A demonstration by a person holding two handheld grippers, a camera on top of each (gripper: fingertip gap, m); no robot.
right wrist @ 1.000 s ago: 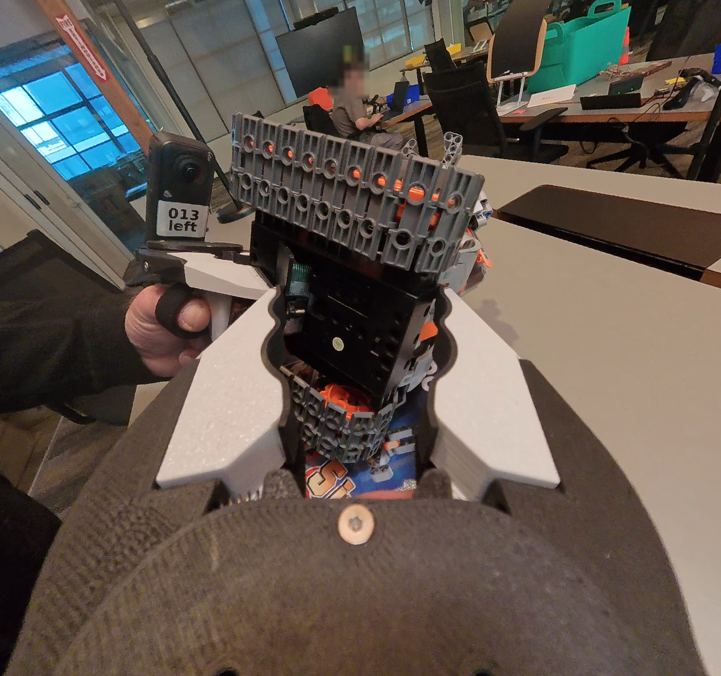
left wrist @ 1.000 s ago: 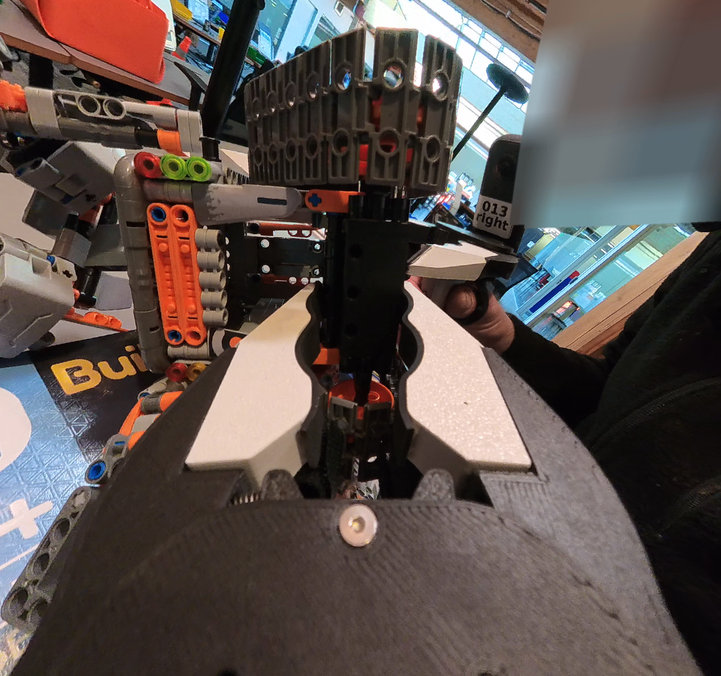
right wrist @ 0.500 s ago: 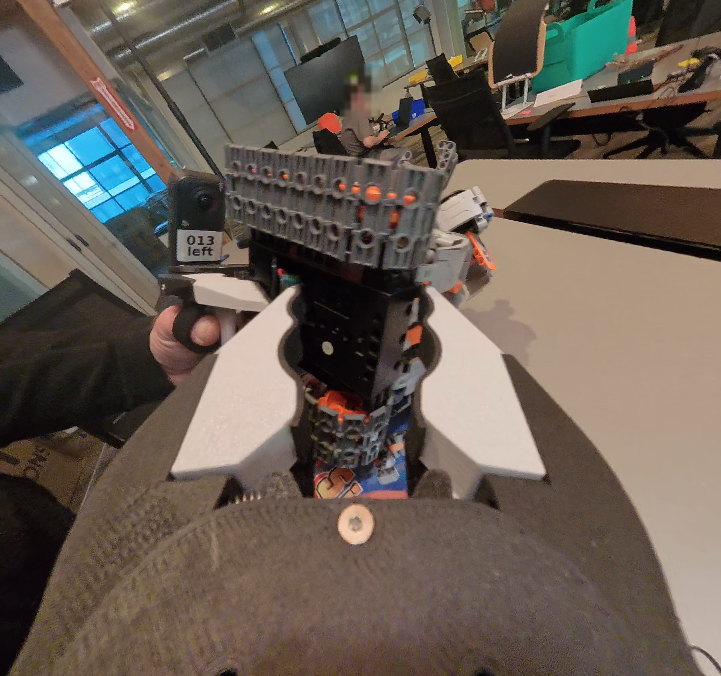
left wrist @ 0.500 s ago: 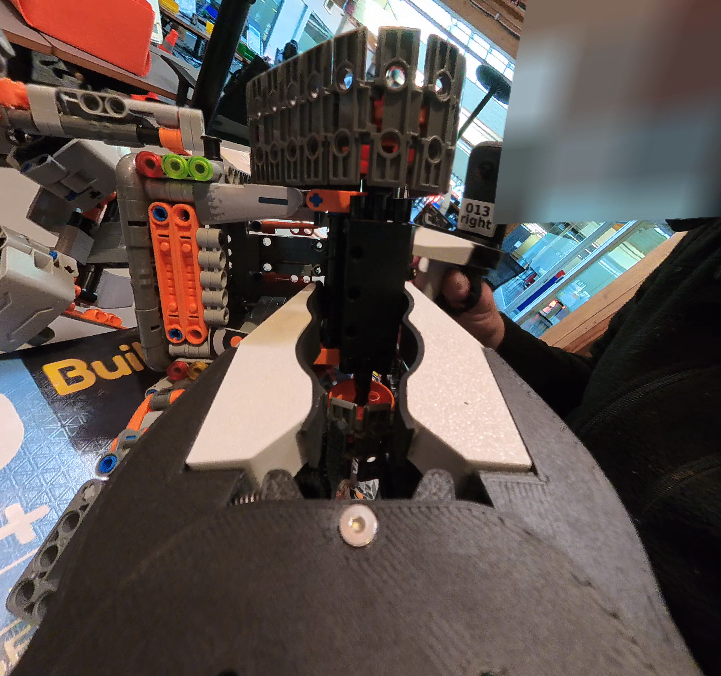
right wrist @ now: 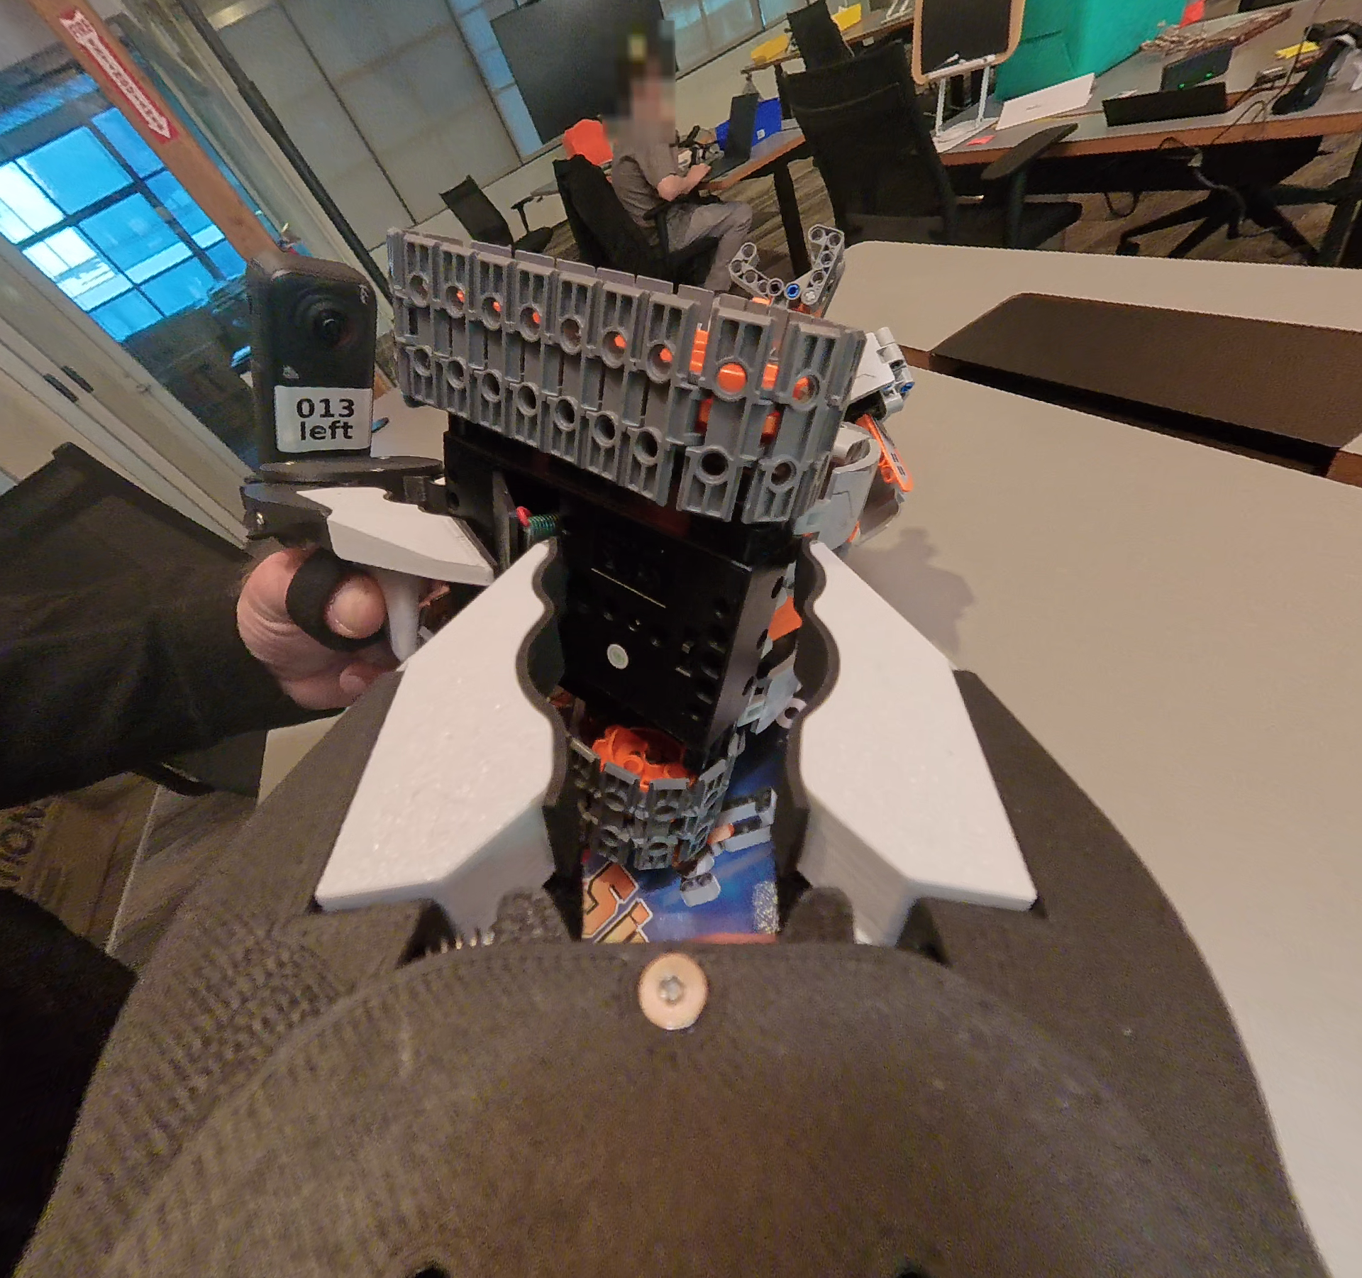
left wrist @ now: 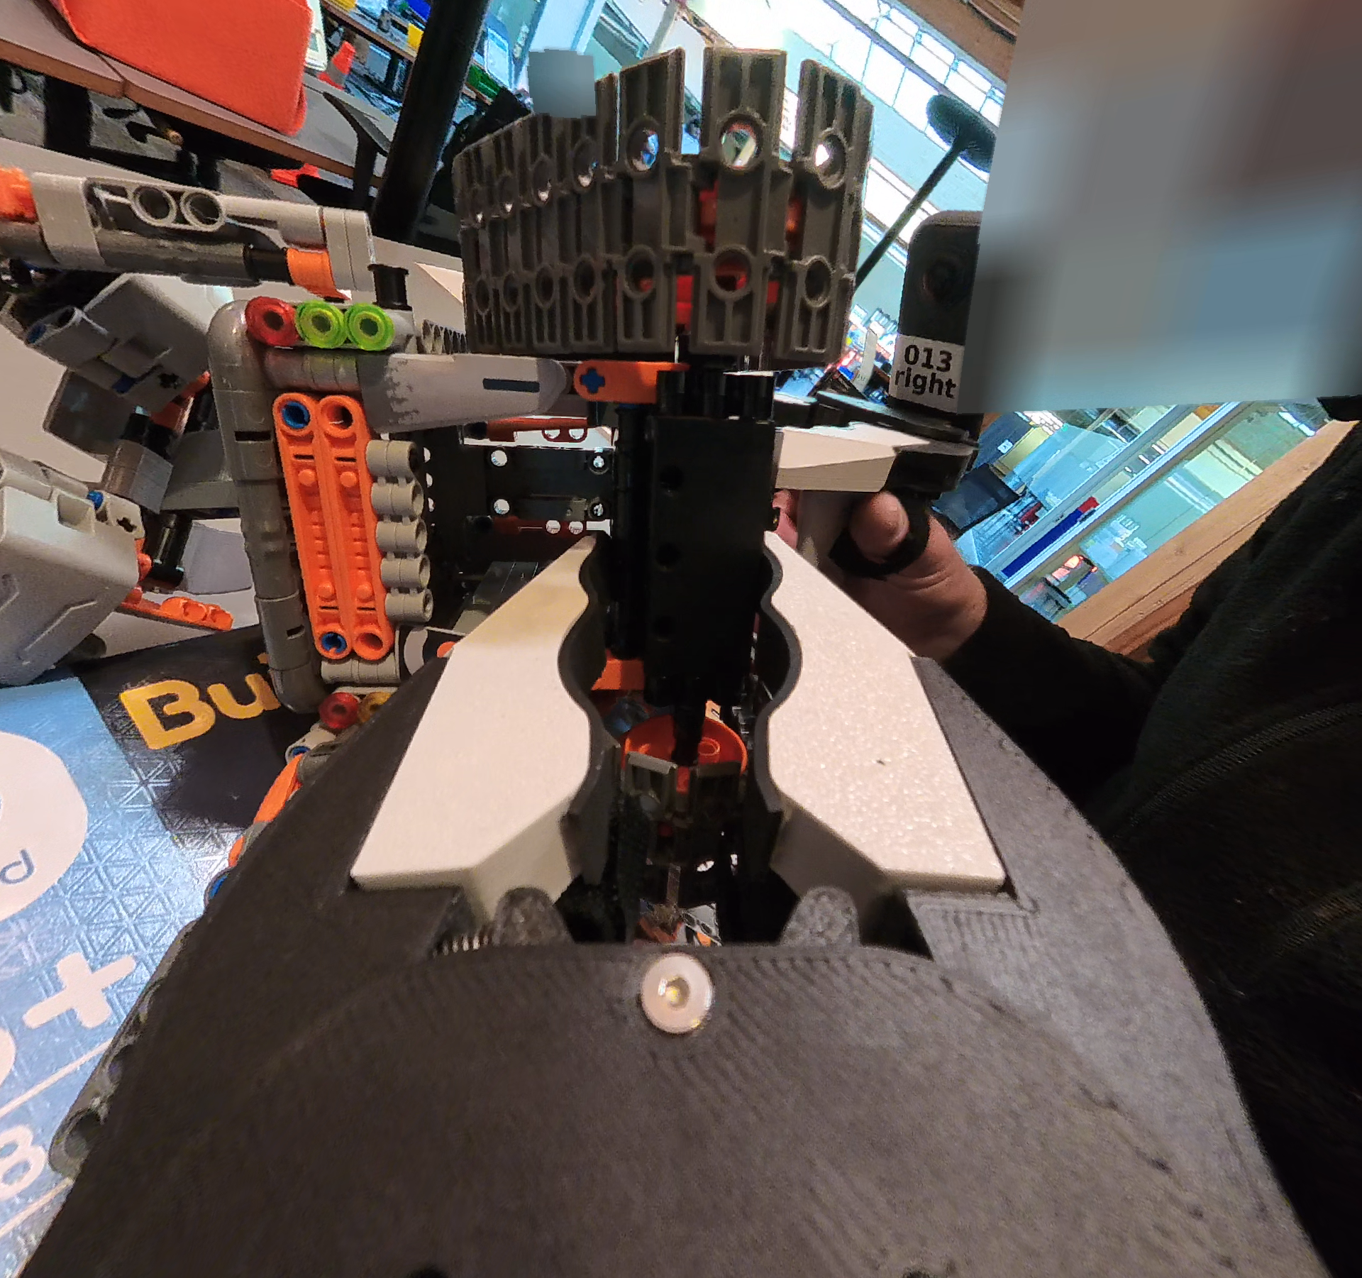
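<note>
Between the white fingers of the left gripper (left wrist: pixel 682 564) sits a black toy-brick block with a grey track (left wrist: pixel 693 527), squeezed tight. The right gripper (right wrist: pixel 678 564) squeezes it too, above the grey table (right wrist: pixel 1105 653).

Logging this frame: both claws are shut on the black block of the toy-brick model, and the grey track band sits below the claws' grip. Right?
Not quite. The grey track band sits above the grip, not below, as the right wrist view shows. The rest holds: the left claw and right claw are each shut on the black block.
</note>
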